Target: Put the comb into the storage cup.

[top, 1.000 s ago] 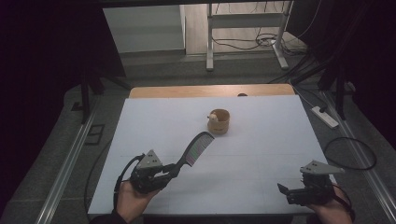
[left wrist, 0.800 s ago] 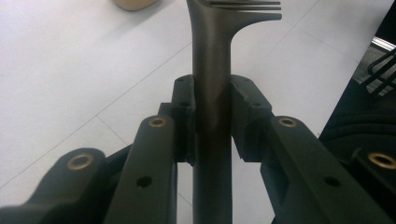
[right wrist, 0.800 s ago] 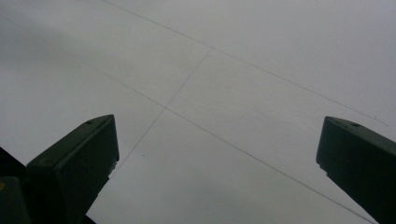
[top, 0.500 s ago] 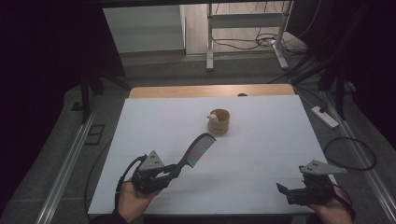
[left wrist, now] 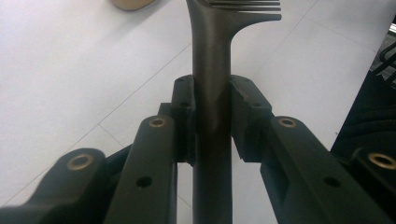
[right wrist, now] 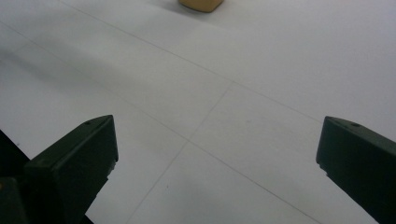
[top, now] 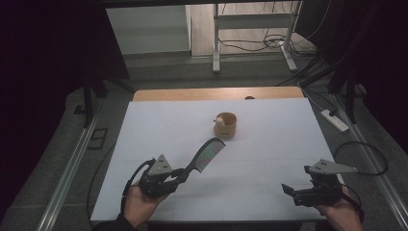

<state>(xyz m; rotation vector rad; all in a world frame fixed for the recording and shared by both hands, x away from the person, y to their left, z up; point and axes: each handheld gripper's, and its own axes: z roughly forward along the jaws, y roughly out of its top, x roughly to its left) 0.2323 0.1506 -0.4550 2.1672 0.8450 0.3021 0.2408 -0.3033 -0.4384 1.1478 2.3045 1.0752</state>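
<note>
A dark comb (top: 208, 155) with fine teeth points up and right over the white table (top: 269, 144). My left gripper (top: 179, 174) is shut on its handle near the table's front left. In the left gripper view the handle (left wrist: 212, 70) runs straight up between the two pads (left wrist: 184, 107), which press on both its sides, and the teeth begin at the top edge. My right gripper (top: 290, 193) is at the front right, low over the table, pointing left. Its jaws stand wide apart, and in the right gripper view the gripper (right wrist: 219, 135) has nothing but bare table in it.
A small round wooden cup (top: 225, 124) with something pale at its rim stands past the table's middle, beyond the comb; its base shows at the top as the cup (left wrist: 130, 3) and the cup (right wrist: 201, 3). Beyond the table's far wooden edge (top: 216, 93) lie floor, cables and a metal frame.
</note>
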